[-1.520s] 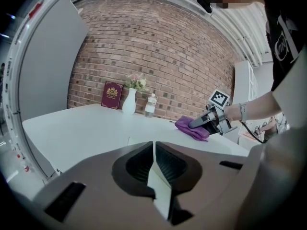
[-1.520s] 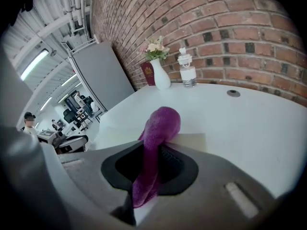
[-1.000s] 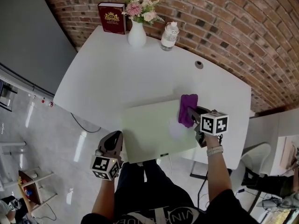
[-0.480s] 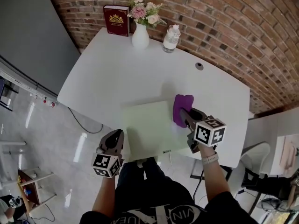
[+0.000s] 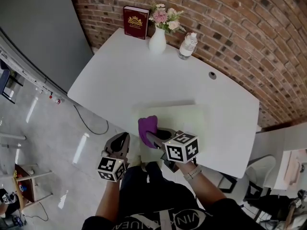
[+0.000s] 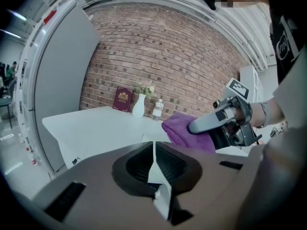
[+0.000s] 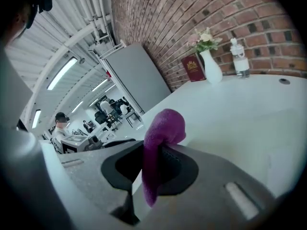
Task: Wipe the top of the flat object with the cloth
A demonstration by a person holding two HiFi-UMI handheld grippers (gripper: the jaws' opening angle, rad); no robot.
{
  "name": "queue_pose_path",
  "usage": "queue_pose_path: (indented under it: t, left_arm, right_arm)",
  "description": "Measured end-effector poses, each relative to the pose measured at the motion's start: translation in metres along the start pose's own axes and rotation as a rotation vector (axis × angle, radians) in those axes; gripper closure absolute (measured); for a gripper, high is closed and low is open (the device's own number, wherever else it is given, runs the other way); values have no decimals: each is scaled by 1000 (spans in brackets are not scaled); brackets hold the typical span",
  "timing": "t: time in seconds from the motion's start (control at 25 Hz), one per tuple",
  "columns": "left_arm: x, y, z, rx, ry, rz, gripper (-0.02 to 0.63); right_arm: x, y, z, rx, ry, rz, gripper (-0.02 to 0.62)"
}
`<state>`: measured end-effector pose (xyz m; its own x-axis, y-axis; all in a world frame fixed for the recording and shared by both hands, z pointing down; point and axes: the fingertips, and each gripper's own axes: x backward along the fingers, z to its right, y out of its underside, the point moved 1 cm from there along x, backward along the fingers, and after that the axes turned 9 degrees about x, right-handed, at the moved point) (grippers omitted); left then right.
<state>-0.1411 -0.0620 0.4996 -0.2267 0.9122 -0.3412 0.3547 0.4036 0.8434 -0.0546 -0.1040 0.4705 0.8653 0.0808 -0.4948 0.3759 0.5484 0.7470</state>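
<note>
1. A dark red hardcover book, top centre of the head view, bears a gold emblem; its lettering is unreadable.
2. The right gripper, lower centre, tilts downward, its jaws pinching a purple cloth at the left end of the pale green flat board on the white worktop.
3. The left gripper, beside it past the worktop's near edge, has its jaws pressed together and empty.

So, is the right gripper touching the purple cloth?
Touching. In the right gripper view the right gripper has its jaws closed on the purple cloth, which hangs out from between them.
</note>
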Motion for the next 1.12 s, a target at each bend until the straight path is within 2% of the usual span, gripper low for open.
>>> queue_pose_path:
  t: [0.16,0.24,0.44,0.56,0.64,1.12]
  left_arm:
    - [8,3,-6,16,-14,4,586]
    - [11,6,-9,19,-19,1,585]
    - [12,9,-7,-7,-7,-21,585]
    - [8,6,-6,18,-3,-11,586]
    - [5,3,-4,35,3,-1,585]
    - [-12,5,11,21,39,-28,586]
  right_arm:
    - [-23,9,-19,-13,-56,-43,534]
    - [-30,18,-20,-2,-51,-93,534]
    - [-23,36,-6,50,6,-165,534]
    - [-9,39,8,69,41,-164,534]
    - [4,40,19,54,65,-151,534]
    - [92,59,99,-39,254,-108,534]
